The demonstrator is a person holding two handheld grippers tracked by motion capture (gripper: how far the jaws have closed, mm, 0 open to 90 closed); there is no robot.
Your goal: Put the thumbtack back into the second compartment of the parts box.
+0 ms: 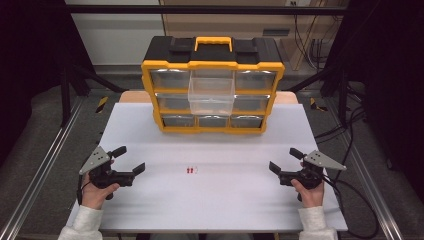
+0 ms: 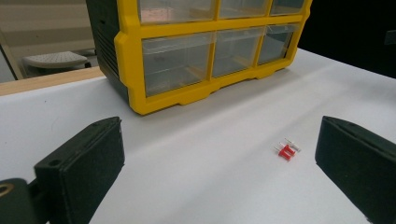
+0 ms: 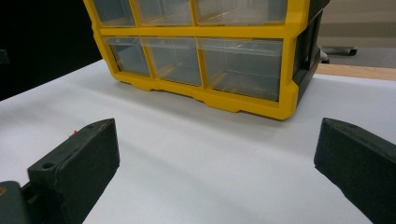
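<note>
Both grippers rest low on the white tabletop [image 1: 210, 205], one at each side, hands gripping them from below. Left gripper [image 1: 131, 159]: fingers [image 2: 81, 172] spread wide, nothing between them. Right gripper [image 1: 284, 159]: fingers [image 3: 74, 168] wide too, empty. Small red parts [image 1: 190, 170] lie near the tabletop centre, roughly midway between the two grippers and well apart from both. In the left gripper view the red parts [image 2: 286, 150] sit ahead, just inside the right-hand finger, with thin metal pins visible; a sliver of red [image 3: 73, 133] peeks over the left-hand finger in the right gripper view. Yellow-and-black drawer organizer [image 1: 212, 85] stands upright at the far side, handle on top. Its clear middle drawer [image 1: 211, 96] is pulled out toward the person; the other drawers sit flush.
</note>
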